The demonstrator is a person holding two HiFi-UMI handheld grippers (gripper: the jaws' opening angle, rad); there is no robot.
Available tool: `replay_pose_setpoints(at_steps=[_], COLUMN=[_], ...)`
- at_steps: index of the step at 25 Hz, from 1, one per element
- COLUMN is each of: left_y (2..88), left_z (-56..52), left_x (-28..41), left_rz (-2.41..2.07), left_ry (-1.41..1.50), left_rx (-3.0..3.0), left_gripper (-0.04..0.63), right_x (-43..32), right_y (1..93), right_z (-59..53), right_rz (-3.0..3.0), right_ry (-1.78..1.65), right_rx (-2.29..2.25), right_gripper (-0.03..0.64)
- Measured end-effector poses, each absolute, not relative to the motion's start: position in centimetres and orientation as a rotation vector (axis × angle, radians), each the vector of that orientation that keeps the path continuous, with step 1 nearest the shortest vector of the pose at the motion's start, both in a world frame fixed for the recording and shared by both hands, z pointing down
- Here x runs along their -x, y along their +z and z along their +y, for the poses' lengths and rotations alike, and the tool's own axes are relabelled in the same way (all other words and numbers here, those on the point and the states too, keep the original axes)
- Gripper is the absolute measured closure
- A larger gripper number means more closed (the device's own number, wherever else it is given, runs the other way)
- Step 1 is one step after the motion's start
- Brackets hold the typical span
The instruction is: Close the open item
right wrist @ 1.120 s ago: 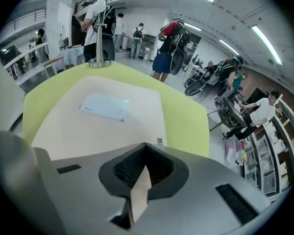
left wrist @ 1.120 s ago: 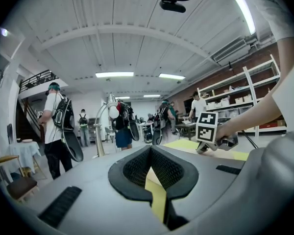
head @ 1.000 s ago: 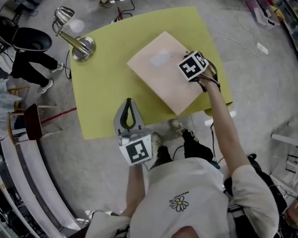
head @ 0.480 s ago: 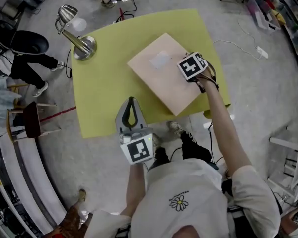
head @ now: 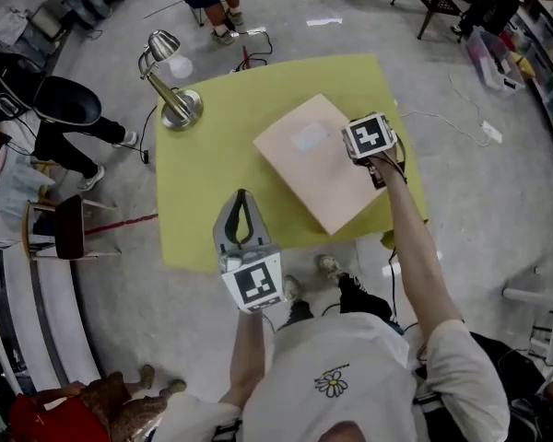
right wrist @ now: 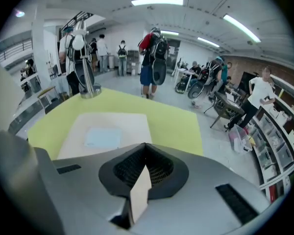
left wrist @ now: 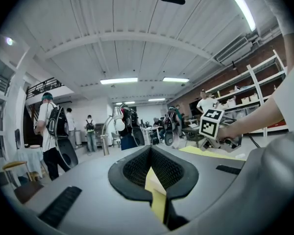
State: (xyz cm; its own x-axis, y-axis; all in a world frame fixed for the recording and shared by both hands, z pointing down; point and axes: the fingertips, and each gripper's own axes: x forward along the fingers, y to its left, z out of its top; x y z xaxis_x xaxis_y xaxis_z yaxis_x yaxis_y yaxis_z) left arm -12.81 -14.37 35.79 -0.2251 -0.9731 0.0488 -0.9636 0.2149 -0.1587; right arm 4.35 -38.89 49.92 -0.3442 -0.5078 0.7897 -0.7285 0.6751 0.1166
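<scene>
The flat pink box (head: 313,159) is found centre right on the worktop (head: 207,191), its lid seemingly down already. The right gripper (right wrist: 146,153), over the box's right edge, and the left gripper (head: 241,201), at lower centre, are both seen with fingers clenched on nothing. The lid edge should be pressed flat, gently.

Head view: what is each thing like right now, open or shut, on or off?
flat box: closed, lying flat on the table.
lamp: standing upright on the table; can't tell if it is lit.
left gripper: shut, empty.
right gripper: shut, empty.
</scene>
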Motion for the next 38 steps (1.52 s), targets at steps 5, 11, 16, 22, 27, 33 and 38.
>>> replay_pose_setpoints(at_steps=[5, 11, 16, 22, 27, 33, 38], left_y=[31.3, 26.0, 23.6, 22.9, 22.8, 22.8, 23.1], left_z=[-13.3, -12.2, -11.2, -9.7, -9.6, -9.3, -9.0], left_x=[13.8, 12.9, 12.7, 12.7, 13.8, 13.9, 13.7], left_rz=[2.432, 2.386, 2.374, 2.363, 2.381, 2.406, 2.413], left_ry=[-0.227, -0.099, 0.024, 0.031, 0.040, 0.048, 0.026], left_rx=[1.878, 1.838, 1.799, 1.754, 1.723, 1.697, 1.687], left_gripper=[0.581, 0.581, 0.580, 0.581, 0.581, 0.581, 0.581], right_x=[-3.0, -1.1, 0.3, 1.2, 1.6, 1.8, 1.8], right_y=[37.7, 25.6, 22.2, 22.0, 22.6, 22.8, 23.2], right_z=[-38.6, -29.1, -20.7, -15.2, -15.4, -15.6, -15.5], right_rz=[-2.290, -2.644, -2.862, -2.995, -3.014, -3.017, -3.015], right_ry=[0.087, -0.223, -0.410, -0.450, -0.363, -0.350, -0.334], right_rx=[-1.075, -1.130, -1.104, -1.088, -1.088, -1.073, -1.060], right_gripper=[0.604, 0.604, 0.604, 0.604, 0.604, 0.604, 0.604])
